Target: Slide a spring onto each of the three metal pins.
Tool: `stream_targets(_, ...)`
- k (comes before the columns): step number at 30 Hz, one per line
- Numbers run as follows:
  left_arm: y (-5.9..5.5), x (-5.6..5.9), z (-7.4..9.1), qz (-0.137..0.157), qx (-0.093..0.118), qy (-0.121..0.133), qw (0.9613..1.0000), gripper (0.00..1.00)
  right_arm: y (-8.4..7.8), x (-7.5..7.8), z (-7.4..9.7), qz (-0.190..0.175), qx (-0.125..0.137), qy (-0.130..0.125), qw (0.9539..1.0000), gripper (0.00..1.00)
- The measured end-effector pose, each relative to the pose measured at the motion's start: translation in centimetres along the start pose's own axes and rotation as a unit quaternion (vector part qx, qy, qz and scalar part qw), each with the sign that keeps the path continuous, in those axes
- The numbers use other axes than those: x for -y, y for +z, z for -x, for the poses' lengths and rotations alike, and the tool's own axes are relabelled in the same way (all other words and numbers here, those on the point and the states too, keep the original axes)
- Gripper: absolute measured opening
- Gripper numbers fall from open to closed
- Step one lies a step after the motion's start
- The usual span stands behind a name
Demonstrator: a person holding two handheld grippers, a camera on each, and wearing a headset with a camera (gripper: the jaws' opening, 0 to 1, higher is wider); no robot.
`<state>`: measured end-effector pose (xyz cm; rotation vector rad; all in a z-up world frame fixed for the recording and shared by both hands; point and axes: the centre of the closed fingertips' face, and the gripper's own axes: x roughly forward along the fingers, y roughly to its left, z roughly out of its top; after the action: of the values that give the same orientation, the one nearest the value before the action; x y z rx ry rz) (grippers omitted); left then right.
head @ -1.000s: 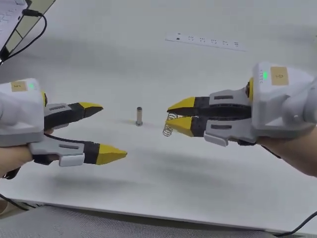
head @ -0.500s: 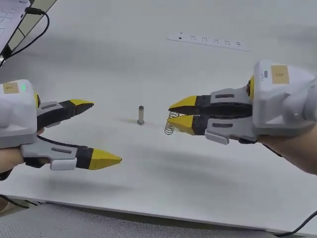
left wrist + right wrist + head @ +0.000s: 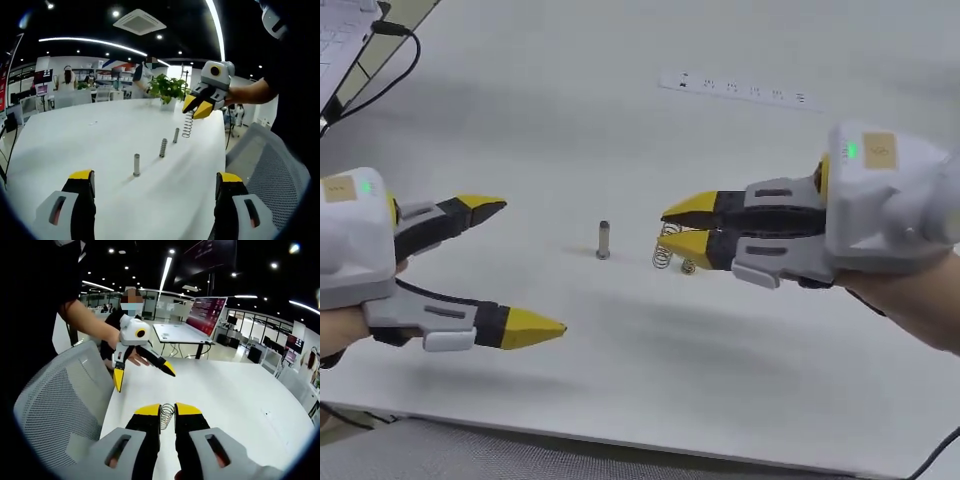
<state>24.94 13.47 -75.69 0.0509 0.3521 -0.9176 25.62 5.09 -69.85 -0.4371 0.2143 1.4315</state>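
A bare metal pin (image 3: 603,240) stands upright on the white table (image 3: 620,130). In the left gripper view it is the nearest of a row: the bare pin (image 3: 136,165), a pin wearing a spring (image 3: 163,148), and a third pin (image 3: 176,135) behind. My right gripper (image 3: 667,229) is shut on a spring (image 3: 663,250) that hangs from its tips, just right of the bare pin and above the farther pins. The same spring (image 3: 167,416) shows between its yellow fingertips. My left gripper (image 3: 515,266) is wide open with nothing in it, left of the bare pin.
A white power strip (image 3: 740,88) lies at the back of the table. A laptop (image 3: 335,40) and a black cable (image 3: 395,62) sit at the far left corner. A grey mesh chair (image 3: 55,405) stands off the table's near edge.
My left gripper has drifted a little left and down, staying open. The right gripper still holds the spring in about the same spot beside the pin.
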Motion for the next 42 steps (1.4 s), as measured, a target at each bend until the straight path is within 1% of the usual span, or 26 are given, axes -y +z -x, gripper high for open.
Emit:
stream_targets(5, -0.1, -0.3, 0.1, -0.004, -0.001, 0.003, 1.0, 0.98, 0.3, 1.2, -0.7, 0.002, -0.001, -0.005, 1.0, 0.08)
stream_targets(7, -0.1, -0.4, 0.2, 0.001, 0.001, 0.003, 1.0, 0.98, 0.4, 1.5, -1.1, 0.002, 0.0, -0.006, 1.0, 0.08)
stream_targets(9, -0.2, -0.4, 0.3, 0.001, 0.0, 0.004, 1.0, 0.98, 0.5, 1.7, -1.5, 0.007, -0.002, -0.005, 1.0, 0.08)
stream_targets(14, -0.5, -0.4, 0.5, 0.005, -0.003, 0.004, 1.0, 0.98, 0.8, 2.5, -2.6, 0.014, -0.005, -0.001, 0.9999, 0.08)
stream_targets(18, -0.4, -0.3, 0.3, 0.007, -0.001, 0.004, 1.0, 0.98, 1.2, 3.5, -3.6, 0.016, -0.003, -0.004, 0.9999, 0.08)
stream_targets(23, -0.3, -0.2, 0.1, 0.007, 0.002, 0.002, 1.0, 0.98, 1.4, 4.3, -4.6, 0.016, -0.004, -0.007, 0.9998, 0.08)
stream_targets(29, -0.4, -0.5, 0.3, 0.008, 0.001, 0.007, 0.9999, 0.98, 1.1, 4.9, -5.4, 0.008, -0.007, -0.009, 0.9999, 0.08)
stream_targets(34, -0.5, -0.5, 0.4, 0.008, 0.001, 0.008, 0.9999, 0.98, 0.8, 5.1, -5.8, 0.003, -0.009, -0.009, 0.9999, 0.08)
stream_targets(35, -0.5, -0.5, 0.4, 0.009, 0.001, 0.008, 0.9999, 0.98, 0.6, 5.4, -6.0, 0.001, -0.01, -0.009, 0.9999, 0.08)
stream_targets(42, -0.5, -0.4, 0.3, 0.009, 0.003, 0.007, 0.9999, 0.98, 0.3, 5.2, -6.6, 0.0, -0.016, -0.006, 0.9999, 0.08)
